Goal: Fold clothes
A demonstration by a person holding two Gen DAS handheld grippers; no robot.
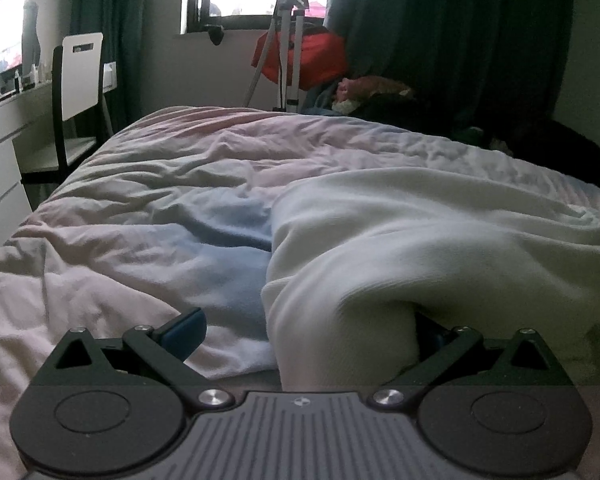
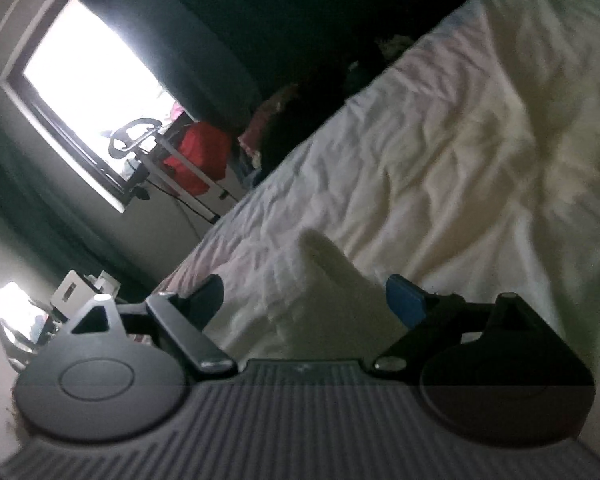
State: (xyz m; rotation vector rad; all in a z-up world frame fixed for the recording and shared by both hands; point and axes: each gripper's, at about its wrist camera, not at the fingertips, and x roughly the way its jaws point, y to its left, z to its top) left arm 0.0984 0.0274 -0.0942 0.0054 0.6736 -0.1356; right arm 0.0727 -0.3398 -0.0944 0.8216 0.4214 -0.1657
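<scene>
A white fleecy garment point(image 1: 420, 232) lies bunched on the right half of the bed's pale pink and blue duvet point(image 1: 140, 200). My left gripper point(image 1: 308, 324) stands open at the near edge. Its left blue pad point(image 1: 184, 328) is bare, while a fold of the garment droops over and hides the right finger. In the right wrist view the picture is rolled to one side. There my right gripper point(image 2: 306, 292) is open wide, and a ridge of the white garment point(image 2: 332, 292) rises between its fingers without being pinched. The duvet point(image 2: 460, 140) stretches beyond it.
A white chair point(image 1: 80, 76) and a white dresser point(image 1: 0, 152) stand left of the bed. Beyond the far edge are a tripod point(image 1: 288, 40), a red bag point(image 1: 320, 56), a heap of clothes point(image 1: 372, 92), dark curtains and a bright window point(image 2: 88, 88).
</scene>
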